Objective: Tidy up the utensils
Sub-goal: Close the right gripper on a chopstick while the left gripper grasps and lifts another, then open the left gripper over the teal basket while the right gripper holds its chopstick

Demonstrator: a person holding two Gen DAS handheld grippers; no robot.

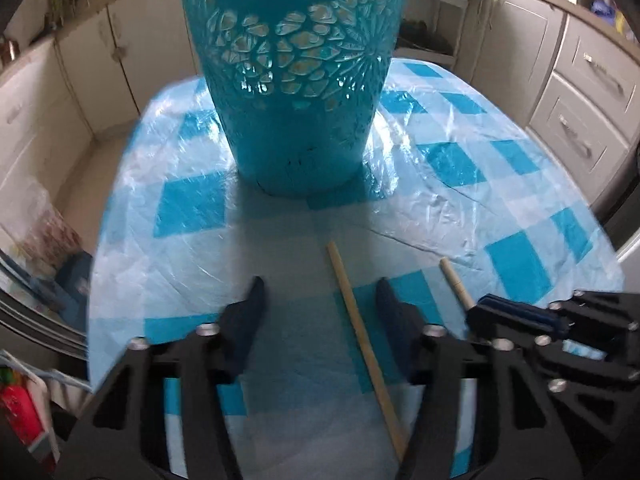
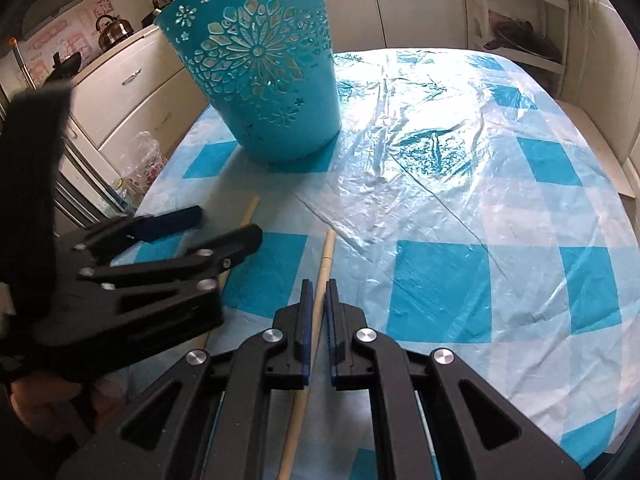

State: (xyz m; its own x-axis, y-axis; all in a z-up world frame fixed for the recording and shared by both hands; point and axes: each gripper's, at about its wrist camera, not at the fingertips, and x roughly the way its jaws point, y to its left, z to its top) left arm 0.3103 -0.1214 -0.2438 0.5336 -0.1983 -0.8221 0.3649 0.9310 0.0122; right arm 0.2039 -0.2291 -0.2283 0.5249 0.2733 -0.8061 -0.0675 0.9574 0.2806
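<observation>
Two pale wooden sticks lie side by side on the checked tablecloth [image 1: 192,204], in front of a tall teal cut-out basket [image 1: 296,80] [image 2: 272,92]. My left gripper [image 1: 320,290] [image 2: 228,224] straddles the left stick [image 1: 352,304] [image 2: 250,210]. Its jaws stand apart, and the stick runs nearer the right finger without being pressed. My right gripper [image 2: 319,286] [image 1: 476,308] is shut on the right stick [image 2: 327,252] [image 1: 452,276], whose end pokes out past the blue pads. The two grippers are close beside each other. The lower ends of both sticks are hidden under the grippers.
The table [image 2: 440,272] carries a blue and white cloth under wrinkled clear plastic. Cream cabinets surround it, with a kettle [image 2: 114,28] on the left counter and an open shelf [image 2: 520,20] at the back right. A plastic bag [image 2: 148,156] sits off the table's left edge.
</observation>
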